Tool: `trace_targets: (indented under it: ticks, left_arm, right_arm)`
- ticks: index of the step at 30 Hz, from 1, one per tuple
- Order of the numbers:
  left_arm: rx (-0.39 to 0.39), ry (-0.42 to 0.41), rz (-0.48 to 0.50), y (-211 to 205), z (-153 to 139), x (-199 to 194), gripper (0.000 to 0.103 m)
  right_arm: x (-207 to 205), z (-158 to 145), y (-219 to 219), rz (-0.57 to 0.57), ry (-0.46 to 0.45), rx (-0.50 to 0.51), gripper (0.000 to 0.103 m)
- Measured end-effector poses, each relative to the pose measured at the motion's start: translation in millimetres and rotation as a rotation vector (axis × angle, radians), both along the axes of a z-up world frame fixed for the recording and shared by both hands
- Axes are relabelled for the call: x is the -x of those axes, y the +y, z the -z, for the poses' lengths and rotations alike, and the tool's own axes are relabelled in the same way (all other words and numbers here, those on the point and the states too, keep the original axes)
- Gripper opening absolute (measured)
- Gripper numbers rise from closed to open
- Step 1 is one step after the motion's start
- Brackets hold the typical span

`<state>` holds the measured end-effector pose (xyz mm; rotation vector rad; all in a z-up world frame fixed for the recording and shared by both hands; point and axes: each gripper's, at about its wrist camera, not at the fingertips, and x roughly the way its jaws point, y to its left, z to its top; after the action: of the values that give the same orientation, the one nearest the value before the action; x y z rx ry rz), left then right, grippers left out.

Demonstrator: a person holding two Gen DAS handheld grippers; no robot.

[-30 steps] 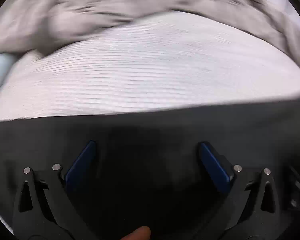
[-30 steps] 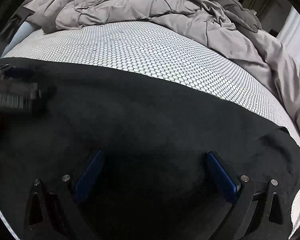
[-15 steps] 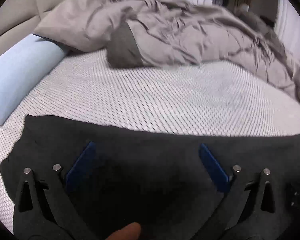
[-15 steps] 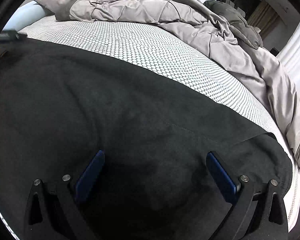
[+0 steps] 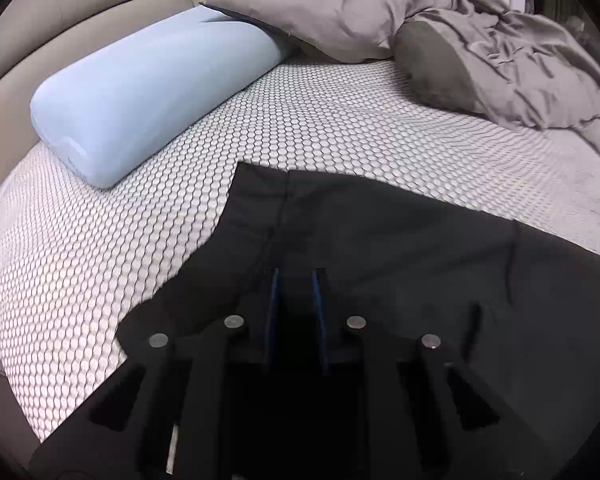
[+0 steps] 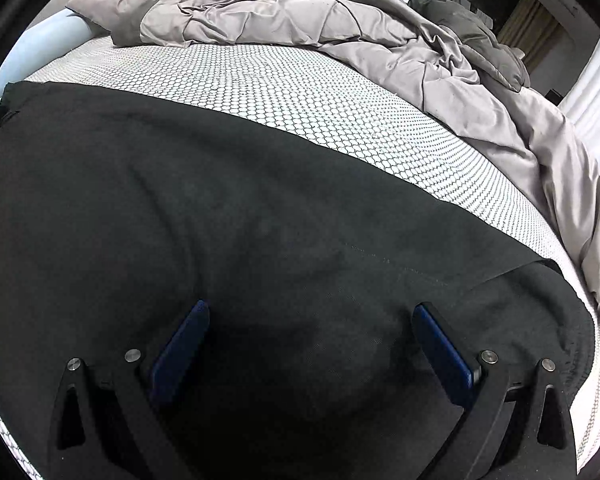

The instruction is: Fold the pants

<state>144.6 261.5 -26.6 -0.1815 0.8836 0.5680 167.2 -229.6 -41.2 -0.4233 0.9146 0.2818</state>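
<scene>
The black pants (image 5: 400, 248) lie spread flat on the bed, on a white sheet (image 5: 320, 128) with a small honeycomb print. In the right wrist view the pants (image 6: 220, 208) fill most of the near side of the bed, and one end reaches close to the bed's right edge.

The left claw (image 5: 294, 280) has its blue pads pulled in close, with only a thin gap, and a fold of the pants sits between them. It looks like it is pinching the cloth near a seam at the pants' left end.

The right claw (image 6: 308, 320) is wide apart. Its two blue pads sit low over the middle of the pants and grip nothing.

A light blue pillow (image 5: 148, 96) lies on the sheet just past the pants. A gray blanket (image 6: 320, 12) is bunched up along the far side of the bed.
</scene>
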Motion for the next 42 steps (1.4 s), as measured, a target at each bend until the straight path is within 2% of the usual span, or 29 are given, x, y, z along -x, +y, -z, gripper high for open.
trace_targets:
  ticks: [2,4,5,7,8,11,13,15,16,17,18,19,21,24,26,28,30,32,33,36,37,39,42]
  left_arm:
    - [0.036,-0.036,0.107,-14,-9,16,0.022]
    - [0.051,-0.049,0.215,-27,-10,26,0.042]
    - [0.021,-0.019,0.23,-30,-4,27,0.043]
    - [-0.048,0.063,0.149,-24,10,26,0.044]
    - [-0.042,0.066,0.12,-16,12,29,0.044]
    - [0.0,0.03,0.075,-3,3,48,0.035]
    - [0.037,-0.003,0.057,-1,-3,62,0.036]
    - [0.102,-0.055,0.123,-7,-7,80,0.039]
    - [0.096,-0.038,0.15,-9,-3,80,0.043]
    - [0.052,-0.001,0.138,-11,2,81,0.043]
    - [-0.019,0.052,0.093,-10,10,81,0.043]
    - [-0.038,0.067,0.066,-9,13,83,0.043]
    - [-0.017,0.025,0.037,-15,4,89,0.043]
    - [0.084,-0.086,0.08,-35,-15,108,0.045]
    - [0.124,-0.145,0.141,-66,-29,113,0.057]
    - [0.148,-0.201,0.219,-109,-36,104,0.082]
    - [0.184,-0.238,0.313,-160,-38,101,0.089]
    - [0.195,-0.249,0.379,-218,-30,94,0.103]
    - [0.192,-0.232,0.397,-246,-25,95,0.102]
    - [0.222,-0.122,0.629,-335,-3,80,0.102]
    - [0.213,-0.097,0.675,-357,0,83,0.102]
    - [0.163,-0.061,0.732,-389,10,83,0.102]
    - [0.079,-0.009,0.748,-413,19,88,0.102]
  right_arm:
    - [0,0,1,-0.003,-0.006,0.006,0.102]
    - [0,0,0,-0.001,-0.005,0.005,0.102]
    - [0,0,1,0.0,-0.007,0.005,0.102]
    - [2,-1,2,-0.001,-0.013,0.013,0.102]
    - [3,-1,3,-0.004,-0.017,0.017,0.102]
    - [6,-1,3,-0.015,-0.019,0.013,0.102]
    - [7,-1,1,-0.016,-0.015,0.005,0.102]
    - [10,-2,0,-0.016,-0.016,0.005,0.102]
    - [12,-3,0,-0.02,-0.02,0.007,0.102]
    - [14,-4,1,-0.025,-0.023,0.011,0.102]
    - [17,-4,1,-0.037,-0.026,0.017,0.102]
    - [19,-4,1,-0.045,-0.028,0.021,0.102]
    - [22,-4,0,-0.052,-0.025,0.016,0.102]
    - [25,-8,-8,-0.045,-0.003,-0.048,0.103]
    - [33,-16,-18,-0.035,0.019,-0.141,0.103]
    - [45,-23,-22,-0.058,0.021,-0.211,0.103]
    - [59,-26,-23,-0.109,0.029,-0.248,0.103]
    - [69,-19,-26,-0.124,0.05,-0.228,0.103]
    - [74,-13,-29,-0.123,0.055,-0.209,0.103]
    - [83,-3,-44,-0.116,0.057,-0.183,0.102]
    - [84,-2,-50,-0.111,0.056,-0.183,0.102]
    - [89,-3,-71,-0.076,0.044,-0.173,0.102]
    - [93,-5,-115,0.031,-0.019,-0.101,0.102]
